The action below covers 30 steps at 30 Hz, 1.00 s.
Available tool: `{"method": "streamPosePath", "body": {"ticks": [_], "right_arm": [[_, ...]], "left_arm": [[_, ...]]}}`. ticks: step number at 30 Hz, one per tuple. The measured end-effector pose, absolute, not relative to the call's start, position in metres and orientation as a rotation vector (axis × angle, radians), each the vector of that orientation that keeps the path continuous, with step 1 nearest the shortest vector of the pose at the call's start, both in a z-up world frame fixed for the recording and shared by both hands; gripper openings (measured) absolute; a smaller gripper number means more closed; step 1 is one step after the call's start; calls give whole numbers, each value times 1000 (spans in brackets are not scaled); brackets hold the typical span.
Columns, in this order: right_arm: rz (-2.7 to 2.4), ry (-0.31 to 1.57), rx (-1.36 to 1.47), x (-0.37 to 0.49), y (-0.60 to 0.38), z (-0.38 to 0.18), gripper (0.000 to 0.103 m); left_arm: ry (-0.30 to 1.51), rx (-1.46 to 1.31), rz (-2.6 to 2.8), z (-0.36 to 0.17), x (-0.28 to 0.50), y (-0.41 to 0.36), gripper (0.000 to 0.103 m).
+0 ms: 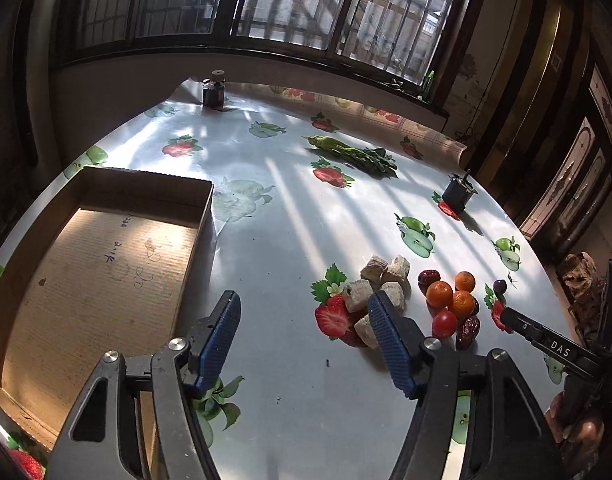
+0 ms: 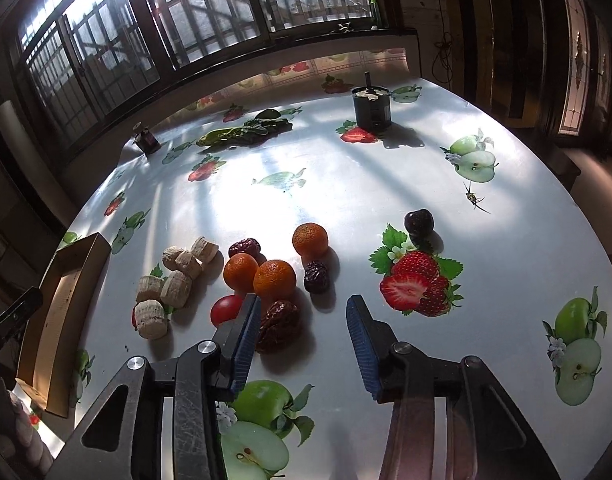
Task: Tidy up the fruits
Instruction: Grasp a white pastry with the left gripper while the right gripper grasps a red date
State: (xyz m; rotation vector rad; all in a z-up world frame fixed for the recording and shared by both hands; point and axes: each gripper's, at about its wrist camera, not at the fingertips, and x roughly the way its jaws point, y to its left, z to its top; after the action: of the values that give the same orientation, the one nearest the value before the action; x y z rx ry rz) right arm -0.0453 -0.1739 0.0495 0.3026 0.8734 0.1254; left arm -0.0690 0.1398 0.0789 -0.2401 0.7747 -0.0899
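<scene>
The left wrist view alone showed the inside of the cardboard box [image 1: 101, 256], which lay empty at the counter's [image 1: 289, 224] left edge with faint, unreadable handwriting on its floor; in the right wrist view the same box [image 2: 65, 312] appeared only edge-on at far left. The left gripper [image 1: 303, 336] hung above bare counter with its jaws parted and nothing between the blue pads, its right finger partly screening the pale cut chunks [image 1: 380, 280]. Only this view caught the right tool's dark bar, printed "DAS" [image 1: 560, 347], and part of the hand [image 1: 574, 432] holding it. The right wrist view alone separated the fruit: three mandarins [image 2: 274, 279] touching or just beside one another, a cherry tomato [image 2: 225, 309], three wrinkled red dates [image 2: 279, 325], and a dark plum [image 2: 418, 221] set apart on a printed strawberry. The right gripper [image 2: 303, 320] also stood open and held nothing; its left finger lay just beside the nearest date and overlapped the tomato in the picture, though contact could not be judged. An insect [image 2: 473, 198] sat on the fruit-printed cloth near a printed apple. Farther back lay leafy greens [image 2: 245, 133], a dark cylindrical motor-like part [image 2: 370, 107] and a small dark jar [image 2: 146, 139], all well apart from the fruit, before barred windows [image 2: 177, 24].
</scene>
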Motion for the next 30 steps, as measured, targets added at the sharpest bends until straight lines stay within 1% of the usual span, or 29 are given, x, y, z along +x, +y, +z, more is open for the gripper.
{"method": "streamPosePath", "body": {"ticks": [9,16,21,30], "right_arm": [[203,878,351,-40,-167,31,44],[236,853,321,-40,-158,25,44],[253,885,342,-36,-154,14,44],[254,889,331,-35,-151,11,44]], "left_arm": [[840,-214,-138,63,-55,111,66],[855,-216,-191,50,-50,91,66],[899,-238,-210,38,-37,86,66],[955,-188,-245,21,-17,62,65]]}}
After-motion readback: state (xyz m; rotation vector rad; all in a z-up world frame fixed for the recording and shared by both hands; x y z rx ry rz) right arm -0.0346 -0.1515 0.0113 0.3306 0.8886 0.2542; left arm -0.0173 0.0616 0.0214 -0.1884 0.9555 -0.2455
